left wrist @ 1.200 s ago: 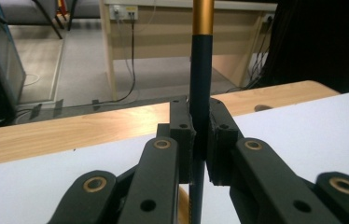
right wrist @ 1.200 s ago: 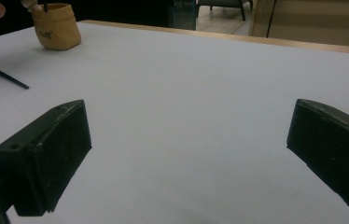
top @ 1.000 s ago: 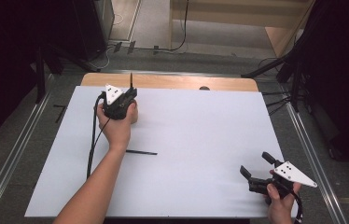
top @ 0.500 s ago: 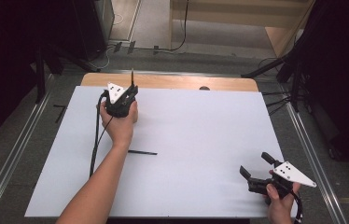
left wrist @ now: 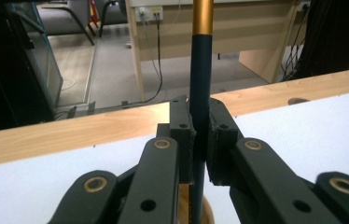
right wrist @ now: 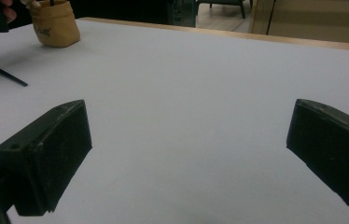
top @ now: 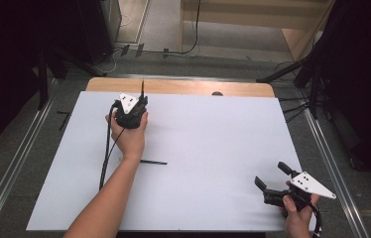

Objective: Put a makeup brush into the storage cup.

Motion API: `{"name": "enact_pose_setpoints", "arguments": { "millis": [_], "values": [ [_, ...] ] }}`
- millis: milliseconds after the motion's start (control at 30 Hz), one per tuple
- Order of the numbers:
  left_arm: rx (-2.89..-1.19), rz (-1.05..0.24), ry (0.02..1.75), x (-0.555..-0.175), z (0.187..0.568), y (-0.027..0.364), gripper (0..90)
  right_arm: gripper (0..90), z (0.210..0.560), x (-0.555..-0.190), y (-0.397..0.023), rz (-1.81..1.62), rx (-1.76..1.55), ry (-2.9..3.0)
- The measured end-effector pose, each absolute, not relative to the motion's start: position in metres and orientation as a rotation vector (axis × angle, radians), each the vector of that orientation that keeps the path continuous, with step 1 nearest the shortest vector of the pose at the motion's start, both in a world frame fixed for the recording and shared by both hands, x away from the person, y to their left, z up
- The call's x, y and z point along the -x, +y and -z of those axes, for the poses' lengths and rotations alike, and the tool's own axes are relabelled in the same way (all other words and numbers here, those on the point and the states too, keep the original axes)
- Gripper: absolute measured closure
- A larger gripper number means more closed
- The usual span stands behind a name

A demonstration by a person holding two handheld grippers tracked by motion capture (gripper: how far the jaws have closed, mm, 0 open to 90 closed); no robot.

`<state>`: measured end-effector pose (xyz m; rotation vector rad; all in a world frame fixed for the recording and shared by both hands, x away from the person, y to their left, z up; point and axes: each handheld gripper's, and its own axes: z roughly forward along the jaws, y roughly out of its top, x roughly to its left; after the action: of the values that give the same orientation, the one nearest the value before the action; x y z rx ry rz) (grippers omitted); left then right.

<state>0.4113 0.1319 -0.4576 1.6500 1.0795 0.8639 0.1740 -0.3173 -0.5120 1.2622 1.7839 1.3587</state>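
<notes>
My left gripper is at the table's far left, shut on a slim dark brush that stands upright. In the left gripper view the jaws pinch its dark handle below a gold band, and a tan pot shows just beneath. The right gripper view shows that tan pot standing under the person's hand. A second dark brush lies flat on the white sheet near the left forearm. My right gripper rests open at the front right, and its pads have nothing between them.
A white sheet covers most of the table, with a wooden strip along the far edge. Metal rails run down both sides. Cables and dark stands sit on the floor beyond the table.
</notes>
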Motion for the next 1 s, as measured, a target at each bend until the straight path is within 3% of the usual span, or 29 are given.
{"name": "enact_pose_setpoints", "arguments": {
  "millis": [567,1000],
  "values": [
    [-1.669,-0.84,1.151,-0.406,0.467,0.138,82.1,0.7,0.513,-0.175,-0.316,-1.352,-1.258,1.791],
    [-1.658,-0.783,1.117,-0.396,0.458,0.142,70.1,0.9,0.513,-0.175,-0.316,-1.351,-1.257,1.793]
  ]
}}
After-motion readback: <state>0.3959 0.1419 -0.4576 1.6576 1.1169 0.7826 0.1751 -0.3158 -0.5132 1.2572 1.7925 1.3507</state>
